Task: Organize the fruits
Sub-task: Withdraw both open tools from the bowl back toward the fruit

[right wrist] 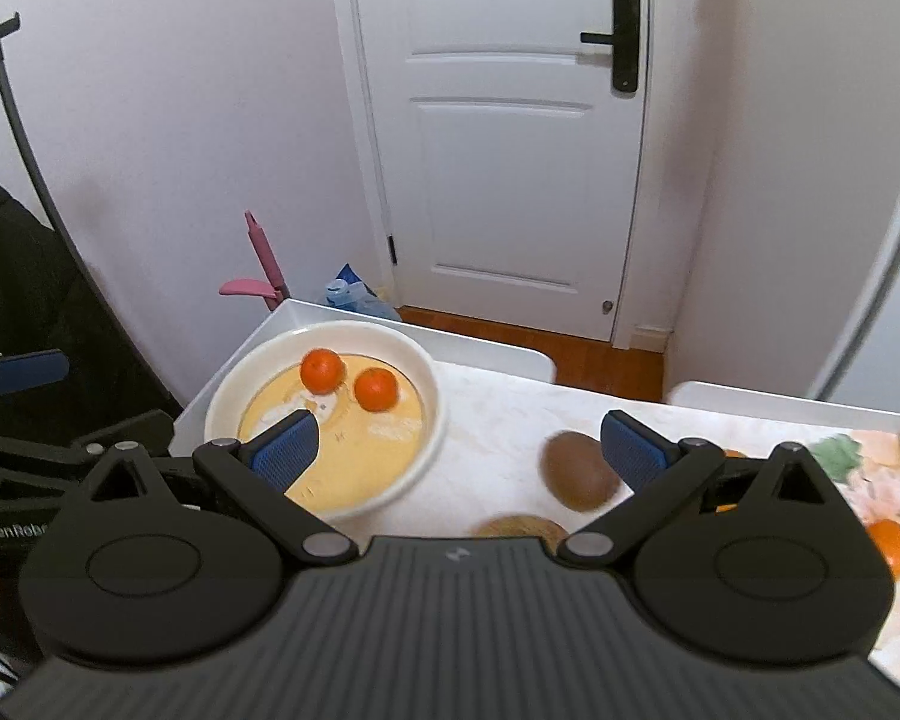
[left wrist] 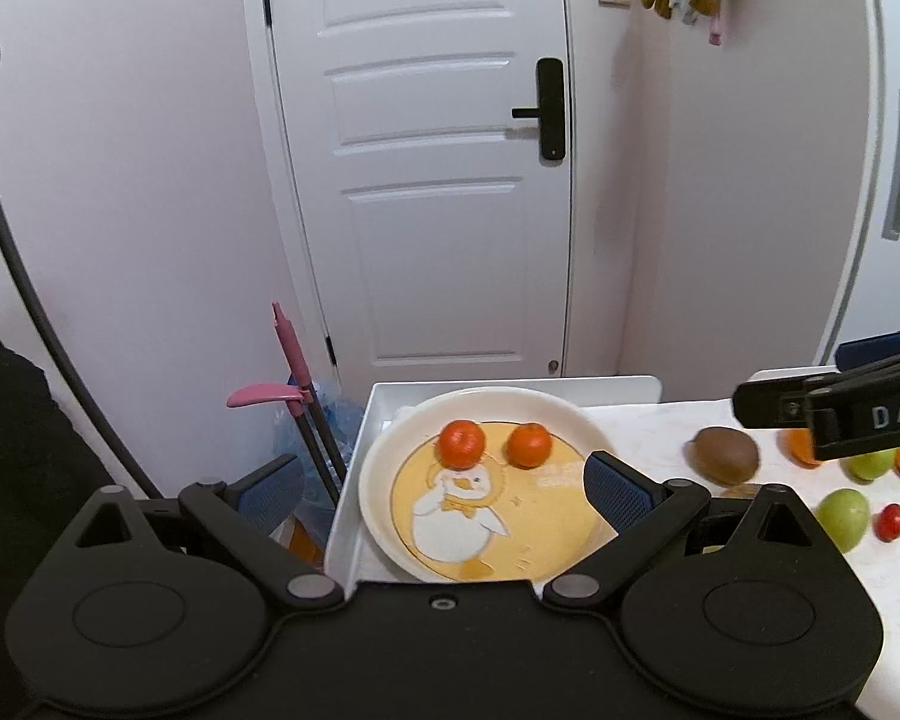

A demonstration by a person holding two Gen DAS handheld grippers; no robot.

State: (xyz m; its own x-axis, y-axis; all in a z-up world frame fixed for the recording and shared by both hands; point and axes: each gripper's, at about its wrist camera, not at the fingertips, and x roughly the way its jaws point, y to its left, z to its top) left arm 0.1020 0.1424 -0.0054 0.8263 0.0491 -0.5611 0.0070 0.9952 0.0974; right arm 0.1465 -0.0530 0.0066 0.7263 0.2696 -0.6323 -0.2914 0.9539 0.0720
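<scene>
Both grippers empty, fingers spread wide. Right gripper (right wrist: 459, 450) sits low in the right wrist frame, above the worktop (right wrist: 492, 414), between plate and loose fruit. Left gripper (left wrist: 444, 483) hovers over the near rim of the plate (left wrist: 384, 450), nothing between its fingers.

Nearest candidate: a kiwi (right wrist: 579, 471), lower right of centre in the right wrist frame, just inside my right finger pad (right wrist: 630, 450). It looks blurred, so I can't tell whether it's rolling. A second brownish fruit sits partly hidden under the gripper body at bottom centre.

My plan: shift right so the kiwi sits centred between the fingers, drop until the pads straddle its widest part, close slowly. It's oval and probably soft, so squeeze across the short axis, lightly.

Farther out: two tangerines (right wrist: 323, 369) already on the plate, upper centre-left. I'd drop the kiwi on the bare near side, clear of them.

Left wrist frame, right edge: green fruit (left wrist: 843, 516) and a small red one (left wrist: 890, 522) still loose.
</scene>
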